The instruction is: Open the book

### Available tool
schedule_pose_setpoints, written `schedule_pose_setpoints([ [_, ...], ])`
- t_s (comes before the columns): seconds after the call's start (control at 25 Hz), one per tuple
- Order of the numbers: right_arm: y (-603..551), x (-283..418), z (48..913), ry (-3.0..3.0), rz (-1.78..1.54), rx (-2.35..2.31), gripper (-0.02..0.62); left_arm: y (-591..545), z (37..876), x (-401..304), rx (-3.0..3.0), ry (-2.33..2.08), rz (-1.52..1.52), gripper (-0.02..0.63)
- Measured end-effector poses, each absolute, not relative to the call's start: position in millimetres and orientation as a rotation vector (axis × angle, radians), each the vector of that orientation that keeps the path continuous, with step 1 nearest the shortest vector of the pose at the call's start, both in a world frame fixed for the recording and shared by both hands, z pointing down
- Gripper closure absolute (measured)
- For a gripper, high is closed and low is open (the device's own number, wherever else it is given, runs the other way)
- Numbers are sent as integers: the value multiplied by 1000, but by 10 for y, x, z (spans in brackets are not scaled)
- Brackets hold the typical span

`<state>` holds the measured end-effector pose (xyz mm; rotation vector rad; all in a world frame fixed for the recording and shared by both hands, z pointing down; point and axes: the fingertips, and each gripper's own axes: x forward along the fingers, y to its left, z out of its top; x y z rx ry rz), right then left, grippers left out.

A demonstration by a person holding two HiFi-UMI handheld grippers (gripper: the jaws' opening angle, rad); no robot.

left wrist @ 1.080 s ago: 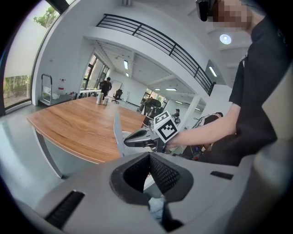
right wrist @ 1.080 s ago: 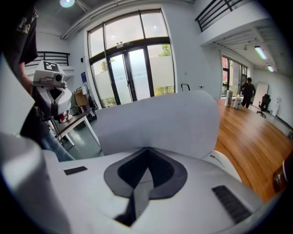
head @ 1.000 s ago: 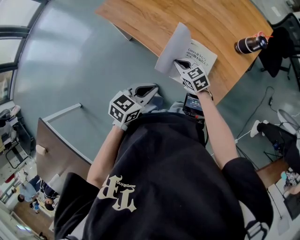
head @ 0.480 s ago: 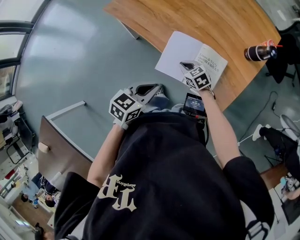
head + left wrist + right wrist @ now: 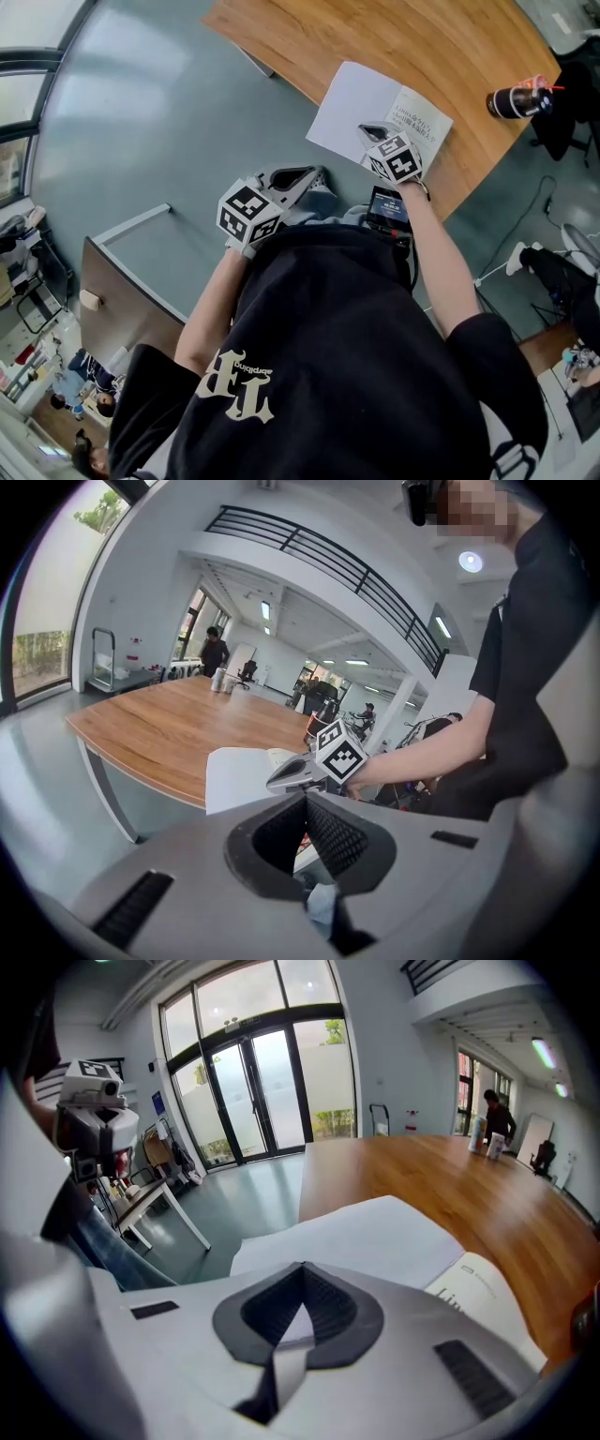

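Lying open on the wooden counter, the book sits in the upper middle of the head view, close to the counter's near edge. Its plain white cover is spread flat to the left, and a printed page shows to the right. The right gripper is over the book, with its tips near the fold between cover and page. In the right gripper view its jaws are together at the tips and grip nothing that can be seen. White paper shows through the gap behind the tips, and the printed page is at the lower right of that frame. The left gripper is off the counter, in the middle of the head view over the grey floor. It is close in front of the person's black shirt and well apart from the book. In the left gripper view its jaws are also closed tip to tip with nothing between them. A dark bottle is on the counter at the upper right of the head view, well apart from the book
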<state>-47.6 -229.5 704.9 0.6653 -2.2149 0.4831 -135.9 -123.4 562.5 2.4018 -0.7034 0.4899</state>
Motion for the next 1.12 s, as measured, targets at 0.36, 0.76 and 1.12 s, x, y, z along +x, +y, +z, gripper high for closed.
schedule_pose_setpoints([
  [0.36, -2073, 385, 6670, -2201, 492, 849, 609, -1285, 5555, -699, 2476, -550, 506, 601],
  [0.76, -1497, 1650, 6499, -2091, 567, 1087, 609, -1236, 5758, 115, 2488, -448, 615, 601],
  [1.12, -938, 2300, 6494, -2037, 626, 1182, 609, -1104, 6205, 783, 2481, -361, 769, 601],
])
